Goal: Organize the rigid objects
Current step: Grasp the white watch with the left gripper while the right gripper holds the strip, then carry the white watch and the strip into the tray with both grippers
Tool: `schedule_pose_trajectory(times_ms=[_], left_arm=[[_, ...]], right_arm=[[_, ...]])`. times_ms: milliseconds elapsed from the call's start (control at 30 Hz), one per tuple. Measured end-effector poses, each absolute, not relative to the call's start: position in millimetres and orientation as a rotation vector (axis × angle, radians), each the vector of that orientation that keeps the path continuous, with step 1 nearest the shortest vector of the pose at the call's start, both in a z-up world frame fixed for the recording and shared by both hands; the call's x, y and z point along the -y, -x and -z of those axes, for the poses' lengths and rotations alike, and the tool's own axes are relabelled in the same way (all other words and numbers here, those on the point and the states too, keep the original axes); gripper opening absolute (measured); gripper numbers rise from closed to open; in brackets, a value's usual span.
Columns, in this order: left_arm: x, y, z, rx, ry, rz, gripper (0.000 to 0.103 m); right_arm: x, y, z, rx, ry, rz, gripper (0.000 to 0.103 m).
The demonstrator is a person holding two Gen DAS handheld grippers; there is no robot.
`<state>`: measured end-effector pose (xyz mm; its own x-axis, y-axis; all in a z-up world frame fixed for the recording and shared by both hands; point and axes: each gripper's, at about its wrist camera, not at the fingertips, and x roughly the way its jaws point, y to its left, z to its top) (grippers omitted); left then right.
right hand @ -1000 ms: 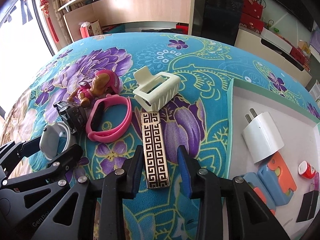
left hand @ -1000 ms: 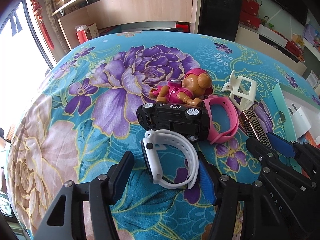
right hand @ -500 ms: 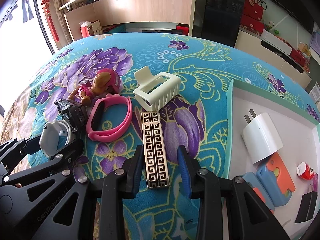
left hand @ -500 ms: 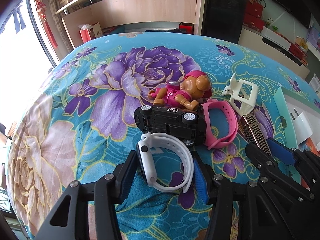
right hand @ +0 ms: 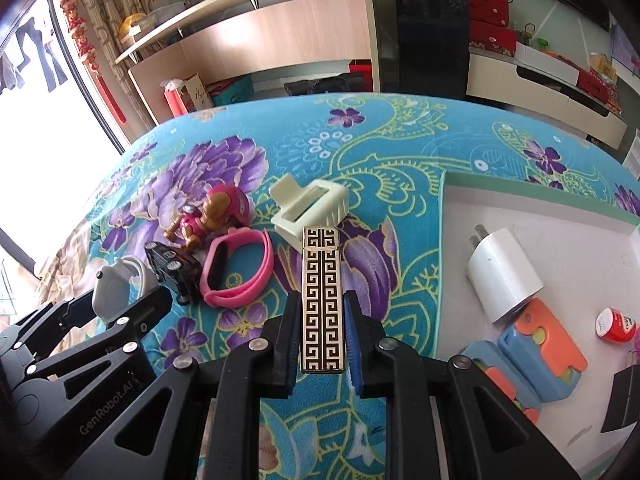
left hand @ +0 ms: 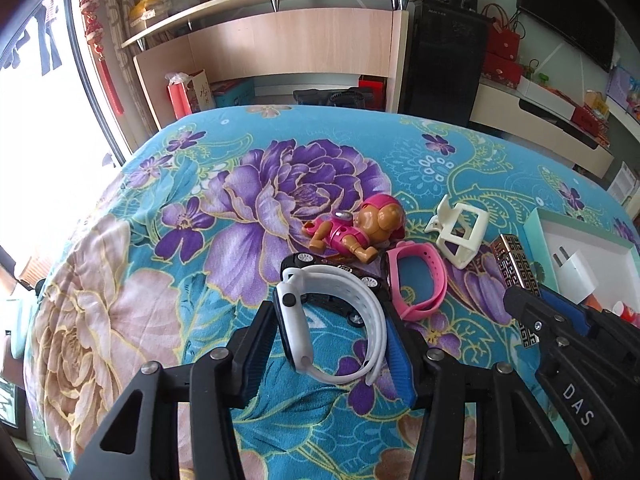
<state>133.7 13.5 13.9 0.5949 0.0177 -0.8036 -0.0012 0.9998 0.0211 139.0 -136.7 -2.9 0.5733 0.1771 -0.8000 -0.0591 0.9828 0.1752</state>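
Note:
My left gripper (left hand: 330,316) is shut on a white wristwatch (left hand: 290,320), its pads pressing the case and the strap, and holds it just above the flowered cloth. A black toy car (left hand: 304,260) lies partly hidden behind the watch. My right gripper (right hand: 322,298) is shut on a flat black-and-gold patterned bar (right hand: 321,256), gripped by its long sides near the lower end. Between the two grippers lie a pink wristband (right hand: 230,300), a pink pup figure (left hand: 360,228) and a cream hair claw (right hand: 296,224).
A white tray with a green rim (right hand: 552,240) sits to the right, holding a white charger plug (right hand: 504,276), orange-and-blue pieces (right hand: 532,352) and a small red cap (right hand: 616,324). Shelves and cabinets stand beyond the bed's far edge.
The left jaws closed onto the white watch and raised it off the cloth. The right jaws closed onto the patterned bar, and that hand rose a little too.

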Motion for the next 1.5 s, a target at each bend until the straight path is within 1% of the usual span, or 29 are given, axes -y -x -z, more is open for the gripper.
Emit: schedule_pose_trajectory(times_ms=[300, 633, 933, 1167, 1333, 1500], left_arm=[[1, -119, -54, -0.821, -0.016, 0.043, 0.055], [60, -110, -68, -0.778, -0.074, 0.198, 0.055], [134, -102, -57, -0.799, -0.194, 0.357, 0.055], [175, -102, -51, -0.831, -0.261, 0.421, 0.055], [209, -107, -47, -0.838, -0.337, 0.454, 0.055], [235, -119, -38, -0.867, -0.353, 0.469, 0.055]], right_arm=[[160, -123, -30, -0.853, -0.191, -0.113, 0.021], [216, -113, -44, -0.812, -0.248, -0.005, 0.021], [288, -98, -39, -0.804, -0.344, 0.145, 0.021], [333, -90, -27, -0.818, -0.390, 0.258, 0.021], [359, -85, -17, -0.825, -0.433, 0.324, 0.021], [375, -80, -10, -0.826, -0.459, 0.353, 0.021]])
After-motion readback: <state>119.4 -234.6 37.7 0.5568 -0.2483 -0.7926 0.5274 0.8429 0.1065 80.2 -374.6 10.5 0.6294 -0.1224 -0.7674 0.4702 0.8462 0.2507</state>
